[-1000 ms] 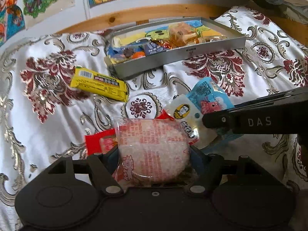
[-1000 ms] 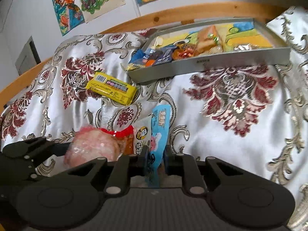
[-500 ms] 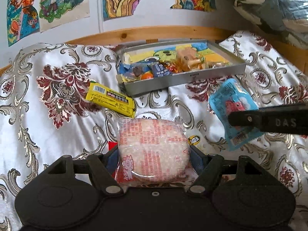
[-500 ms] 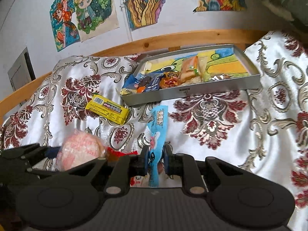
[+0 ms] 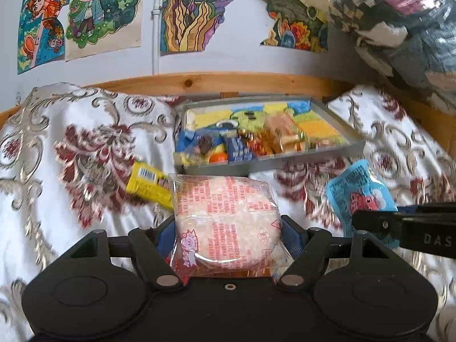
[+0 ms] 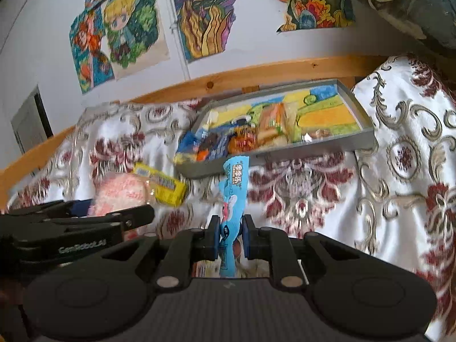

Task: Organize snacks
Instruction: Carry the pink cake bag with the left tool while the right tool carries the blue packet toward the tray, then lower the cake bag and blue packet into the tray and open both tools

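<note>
Left gripper (image 5: 228,236): clamped on the pink pack (image 5: 225,222) from both sides, wide faces up and down, so the pack rides flat and level toward the tray
Right gripper (image 6: 231,235): pinched on the lower part of the blue pouch (image 6: 233,199), jaws nearly together because the pouch is thin; it stands edge-on and points to 12 o'clock, at the tray's front wall
Tray (image 5: 299,161): grey, at 12 o'clock from both grippers, resting on the patterned cloth (image 5: 57,176); snacks already crowd its left half, the right half looks barer, so I judge that the likelier drop spot
Yellow bar (image 5: 148,188): lies loose on the cloth at 10 o'clock from the pink pack, not yet gathered
Spacing: from the left camera the blue pouch hangs at 3 o'clock, well apart from the pink pack, so the two loads should not collide
Change from earlier: both grippers have risen and tilted up, more wall and posters show, the tray sits lower in view; both grips are unchanged; blur suggests quick motion
</note>
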Tool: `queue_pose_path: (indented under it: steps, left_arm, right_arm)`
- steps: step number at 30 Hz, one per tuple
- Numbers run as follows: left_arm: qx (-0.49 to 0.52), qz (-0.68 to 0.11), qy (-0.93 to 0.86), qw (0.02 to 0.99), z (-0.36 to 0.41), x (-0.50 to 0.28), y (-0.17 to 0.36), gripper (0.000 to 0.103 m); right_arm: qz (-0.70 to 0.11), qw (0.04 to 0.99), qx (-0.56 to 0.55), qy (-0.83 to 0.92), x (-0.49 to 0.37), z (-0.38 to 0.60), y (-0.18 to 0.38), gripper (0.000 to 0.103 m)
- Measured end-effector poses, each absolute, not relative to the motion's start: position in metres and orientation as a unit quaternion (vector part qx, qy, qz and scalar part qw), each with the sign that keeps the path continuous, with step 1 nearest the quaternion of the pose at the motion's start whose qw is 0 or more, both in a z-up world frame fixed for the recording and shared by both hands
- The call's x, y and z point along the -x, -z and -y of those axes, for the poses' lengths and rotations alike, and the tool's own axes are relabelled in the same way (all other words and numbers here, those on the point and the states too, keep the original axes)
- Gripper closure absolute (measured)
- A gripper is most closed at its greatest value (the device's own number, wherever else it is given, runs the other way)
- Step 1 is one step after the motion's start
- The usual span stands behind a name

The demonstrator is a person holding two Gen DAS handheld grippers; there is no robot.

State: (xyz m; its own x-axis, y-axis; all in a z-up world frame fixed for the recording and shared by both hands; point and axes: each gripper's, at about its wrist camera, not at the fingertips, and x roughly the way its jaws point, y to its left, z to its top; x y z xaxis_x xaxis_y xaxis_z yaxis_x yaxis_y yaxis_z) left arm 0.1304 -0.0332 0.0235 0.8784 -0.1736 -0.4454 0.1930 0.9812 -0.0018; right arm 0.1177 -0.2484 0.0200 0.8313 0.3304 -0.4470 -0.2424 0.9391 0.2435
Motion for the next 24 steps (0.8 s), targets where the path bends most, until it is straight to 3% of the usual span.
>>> queue_pose_path:
  steps: [13, 24]
  left_arm:
    - [0.045, -0.215, 0.115, 0.969, 0.059, -0.272, -0.066, 0.028]
    - [0.019, -0.21, 0.114, 0.971, 0.087, -0.347, -0.065, 0.028]
  right_arm:
    - [-0.198, 0.972, -0.025, -0.123, -0.231, 0.291, -0.057, 0.085]
    - [-0.184, 0.979, -0.031, -0.086, -0.302, 0.304, -0.047, 0.085]
